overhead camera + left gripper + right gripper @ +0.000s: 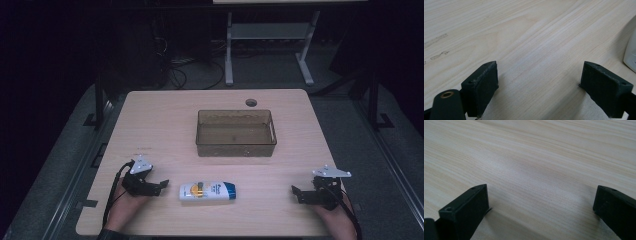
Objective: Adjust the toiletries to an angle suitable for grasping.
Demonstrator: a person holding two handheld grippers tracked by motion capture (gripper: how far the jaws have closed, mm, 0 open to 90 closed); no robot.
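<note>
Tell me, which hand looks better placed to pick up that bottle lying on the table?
Probably the left. The left gripper sits open just beside the bottle, pointing at its end. The right gripper, also open, rests farther off across bare table.

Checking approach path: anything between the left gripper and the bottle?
Nothing. In the high view, bare wooden table separates the open left gripper from the lying bottle.

left gripper (163, 186) low at left, fingers (481, 88) wide apart, nothing between, right gripper (295, 192) low at right, fingers (466, 211) wide apart, both pointing inward
</note>
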